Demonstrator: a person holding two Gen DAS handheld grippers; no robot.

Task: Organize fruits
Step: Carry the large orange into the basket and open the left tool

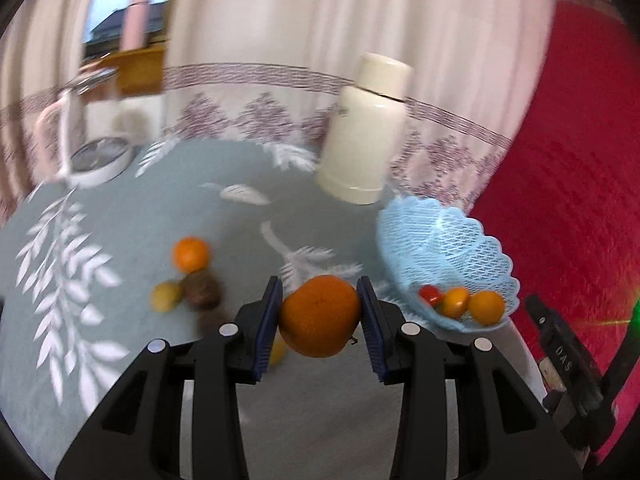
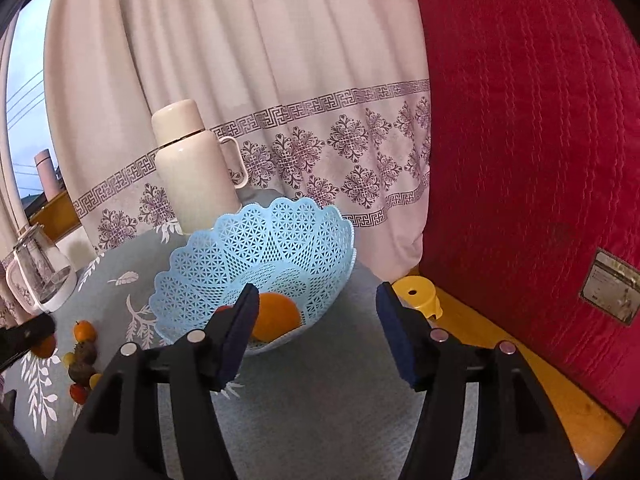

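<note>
**Between the left pads: orange held clear of the table, basket off to the right**

Between the blue pads (image 1: 267, 320) of the left gripper (image 1: 320, 322) a big orange (image 1: 320, 314) was pinched at its widest part and carried above the leaf-print tablecloth (image 1: 100, 360). The lattice basket (image 1: 440, 240) sat to its right, near the cream thermos (image 1: 368, 128), with a small red fruit (image 1: 429, 294) and two orange ones already inside. More fruit, including a small orange (image 1: 191, 254), was left loose on the cloth.

The right gripper (image 2: 316, 332) was held spread and empty just before the basket's rim (image 2: 256, 220).

Tips, as judged: the orange should be lifted over the scalloped rim, lowered close to the pile, then released, so nothing gets knocked or rolled out.
</note>
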